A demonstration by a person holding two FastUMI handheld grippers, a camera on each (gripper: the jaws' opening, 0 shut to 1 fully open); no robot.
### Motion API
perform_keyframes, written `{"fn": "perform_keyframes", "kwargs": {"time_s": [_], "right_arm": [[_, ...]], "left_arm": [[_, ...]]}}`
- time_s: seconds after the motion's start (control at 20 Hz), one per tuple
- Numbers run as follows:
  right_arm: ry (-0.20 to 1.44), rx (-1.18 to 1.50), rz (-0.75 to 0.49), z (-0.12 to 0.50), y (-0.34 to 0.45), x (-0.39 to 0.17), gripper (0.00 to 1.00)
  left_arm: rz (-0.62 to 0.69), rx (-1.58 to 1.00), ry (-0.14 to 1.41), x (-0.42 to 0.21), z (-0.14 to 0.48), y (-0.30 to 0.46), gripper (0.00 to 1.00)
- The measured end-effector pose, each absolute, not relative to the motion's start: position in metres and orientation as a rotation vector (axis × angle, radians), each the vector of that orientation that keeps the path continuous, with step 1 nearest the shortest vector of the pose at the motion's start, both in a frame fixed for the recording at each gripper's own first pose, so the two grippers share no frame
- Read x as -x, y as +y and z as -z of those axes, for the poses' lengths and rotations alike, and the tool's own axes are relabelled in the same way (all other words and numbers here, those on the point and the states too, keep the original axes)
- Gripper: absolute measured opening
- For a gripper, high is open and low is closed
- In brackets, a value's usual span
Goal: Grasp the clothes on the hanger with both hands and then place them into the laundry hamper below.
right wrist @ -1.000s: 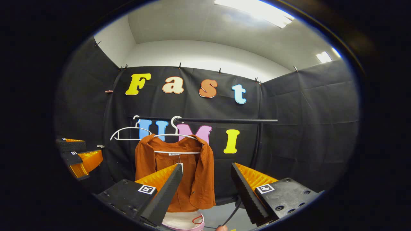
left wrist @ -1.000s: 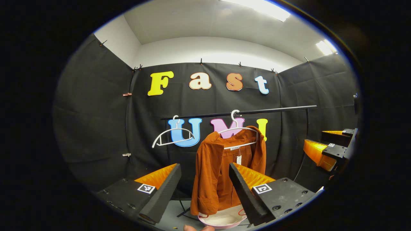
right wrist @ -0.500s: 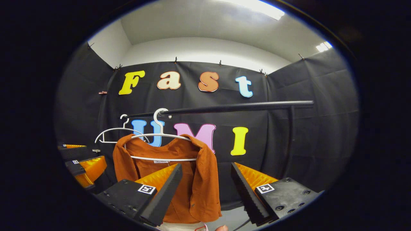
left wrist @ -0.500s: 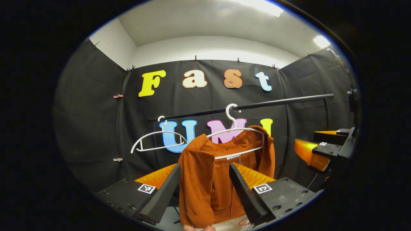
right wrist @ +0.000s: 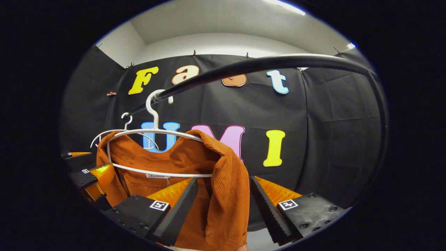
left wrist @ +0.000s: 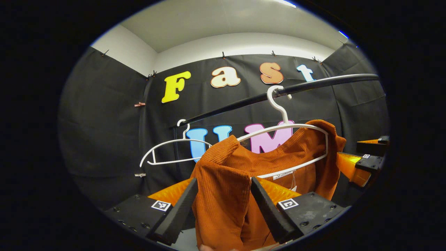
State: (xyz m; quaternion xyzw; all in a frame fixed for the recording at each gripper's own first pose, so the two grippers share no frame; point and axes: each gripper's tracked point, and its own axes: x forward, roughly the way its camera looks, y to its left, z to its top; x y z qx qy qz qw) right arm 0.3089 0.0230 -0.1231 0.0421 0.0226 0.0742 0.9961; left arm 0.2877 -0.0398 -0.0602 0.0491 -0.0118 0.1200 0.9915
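Note:
An orange ribbed shirt [left wrist: 223, 174] hangs on a white hanger [left wrist: 282, 127] from the black rail [left wrist: 313, 83]. My left gripper [left wrist: 223, 180] is open, and the shirt's near shoulder and sleeve hang between its fingers. Farther right, the other gripper's fingers [left wrist: 348, 165] show beside the shirt's far shoulder. In the right gripper view, the shirt [right wrist: 230, 174] droops off the hanger [right wrist: 153, 132] and my right gripper [right wrist: 224, 180] stands open around that shoulder and sleeve. The left gripper's fingers [right wrist: 95, 174] appear at the far left, by the other shoulder.
An empty white hanger [left wrist: 170, 150] hangs on the rail to the left of the shirt. The rail [right wrist: 264, 64] arcs close overhead in the right gripper view, with its upright post [right wrist: 381, 115] at the right. Black cloth walls close off the booth.
Both grippers have moved forward and up to the shirt. Each shoulder now sits between an open pair of fingers, the rail looms closer, and the hamper below has slid out of sight.

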Motion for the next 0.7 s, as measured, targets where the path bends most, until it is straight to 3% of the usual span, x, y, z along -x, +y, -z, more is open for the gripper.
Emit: {"fn": "perform_keyframes", "kwargs": {"time_s": [0.15, 0.25, 0.4, 0.5, 0.55, 0.7], "right_arm": [[0.051, -0.079, -0.14, 0.135, 0.024, -0.328, 0.99], [0.05, -0.073, -0.144, 0.14, 0.026, -0.338, 0.99], [0.091, -0.12, -0.232, 0.155, 0.044, -0.344, 0.53], [0.163, -0.176, -0.228, 0.171, 0.041, -0.345, 0.23], [0.177, -0.231, -0.241, 0.171, 0.041, -0.349, 0.08], [0.212, -0.31, -0.284, 0.173, 0.047, -0.35, 0.07]], "left_arm": [[-0.264, -0.103, -0.018, -0.298, 0.065, -0.036, 0.92], [-0.288, -0.114, -0.013, -0.303, 0.066, -0.031, 0.77], [-0.301, -0.095, 0.009, -0.306, 0.071, -0.023, 0.34], [-0.255, -0.058, 0.019, -0.31, 0.076, -0.031, 0.05], [-0.235, -0.052, 0.026, -0.311, 0.076, -0.034, 0.05], [-0.226, -0.095, 0.026, -0.312, 0.073, -0.033, 0.03]]}}
